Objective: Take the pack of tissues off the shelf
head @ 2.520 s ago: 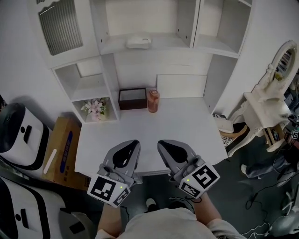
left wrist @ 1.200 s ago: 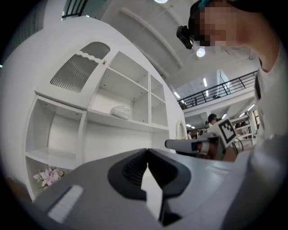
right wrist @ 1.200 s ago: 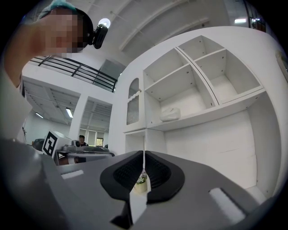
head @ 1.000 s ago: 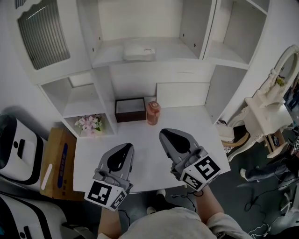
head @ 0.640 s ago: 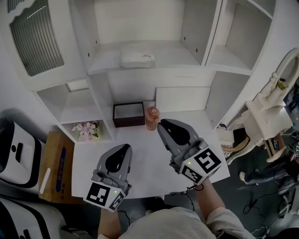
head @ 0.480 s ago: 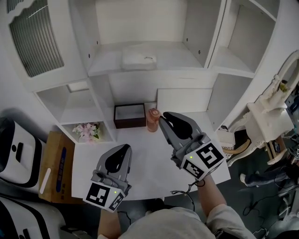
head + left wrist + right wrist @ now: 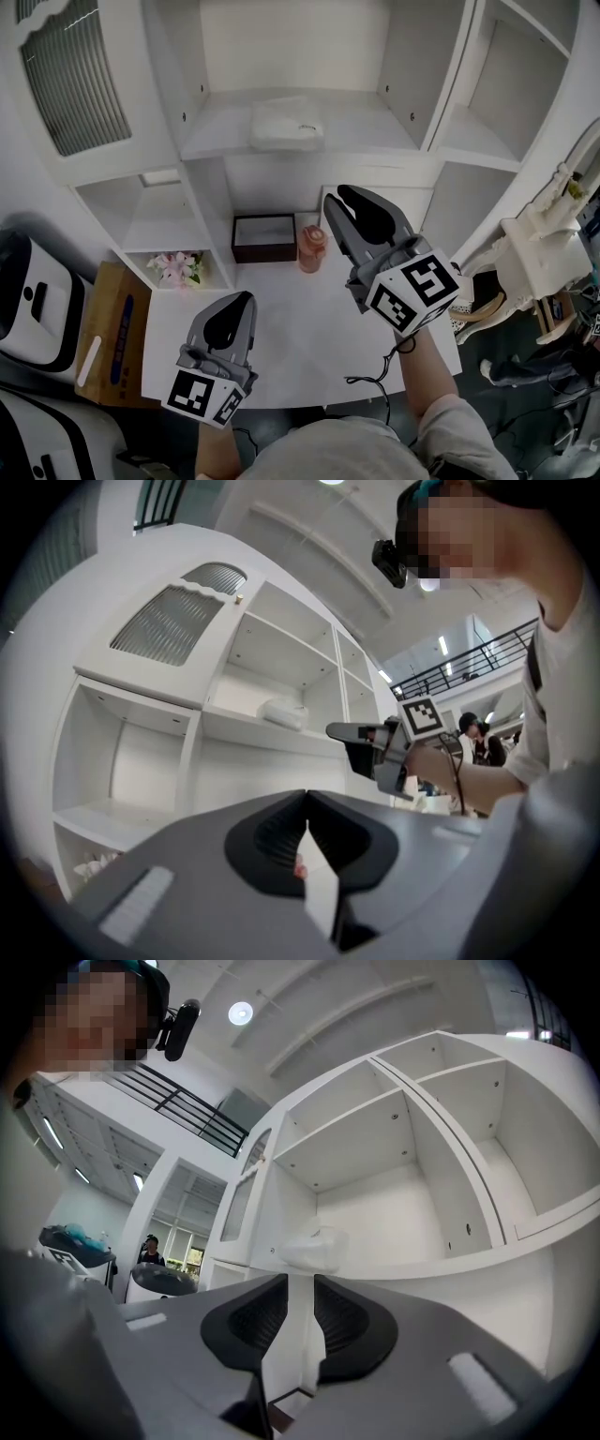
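Right tongs [image 7: 337,194], jaws just opening narrowly with nothing between, face the pack of tissues [image 7: 286,123] ahead; left tongs [image 7: 246,298] are closed, empty.

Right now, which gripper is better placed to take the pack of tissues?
Right. The right gripper faces the pack of tissues; its fingers have just been opening, empty. The left gripper is low, shut.

Closed left gripper [image 7: 307,799] below shelf [image 7: 246,733]

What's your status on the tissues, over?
Right gripper aimed at tissues, jaws just opening, empty. Left gripper shut, low. Tissues on shelf, untouched. Nothing in the way.
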`<state>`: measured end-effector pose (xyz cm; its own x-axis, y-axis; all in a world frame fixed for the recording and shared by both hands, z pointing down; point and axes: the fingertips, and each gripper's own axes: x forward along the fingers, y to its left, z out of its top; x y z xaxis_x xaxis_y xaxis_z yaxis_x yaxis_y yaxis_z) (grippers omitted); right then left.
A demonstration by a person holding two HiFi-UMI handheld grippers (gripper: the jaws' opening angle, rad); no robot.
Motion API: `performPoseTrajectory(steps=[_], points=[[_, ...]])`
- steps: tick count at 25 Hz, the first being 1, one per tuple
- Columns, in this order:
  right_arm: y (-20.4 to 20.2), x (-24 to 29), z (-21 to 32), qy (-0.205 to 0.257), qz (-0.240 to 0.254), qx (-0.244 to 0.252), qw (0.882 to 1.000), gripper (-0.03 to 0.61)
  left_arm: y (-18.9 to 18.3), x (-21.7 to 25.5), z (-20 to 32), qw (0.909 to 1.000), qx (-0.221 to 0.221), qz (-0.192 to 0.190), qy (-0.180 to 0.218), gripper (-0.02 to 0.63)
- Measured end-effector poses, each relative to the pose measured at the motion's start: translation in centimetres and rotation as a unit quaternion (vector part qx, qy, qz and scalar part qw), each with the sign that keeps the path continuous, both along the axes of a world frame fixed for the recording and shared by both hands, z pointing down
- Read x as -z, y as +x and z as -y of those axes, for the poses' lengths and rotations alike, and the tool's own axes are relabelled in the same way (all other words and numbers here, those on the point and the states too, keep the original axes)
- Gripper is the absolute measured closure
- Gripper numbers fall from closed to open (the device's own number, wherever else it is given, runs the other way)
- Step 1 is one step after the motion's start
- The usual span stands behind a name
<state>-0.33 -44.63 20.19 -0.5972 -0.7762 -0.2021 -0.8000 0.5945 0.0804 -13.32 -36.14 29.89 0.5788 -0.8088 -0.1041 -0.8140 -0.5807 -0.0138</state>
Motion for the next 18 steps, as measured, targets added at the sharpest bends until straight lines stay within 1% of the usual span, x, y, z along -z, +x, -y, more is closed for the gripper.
performPoseTrajectory(steps=[10,18], points=[[-0.4,2.2,3.5,0.021,-0.011,-0.015,1.000,0.464,-1.1,0.1,0.5,0.9996,0.027,0.002,0.000,0.612],[-0.9,3.0,5.7,0.021,-0.014,-0.024,0.999,0.419,-1.8,0.2,0.7,0.9991,0.042,0.006,-0.001,0.612]])
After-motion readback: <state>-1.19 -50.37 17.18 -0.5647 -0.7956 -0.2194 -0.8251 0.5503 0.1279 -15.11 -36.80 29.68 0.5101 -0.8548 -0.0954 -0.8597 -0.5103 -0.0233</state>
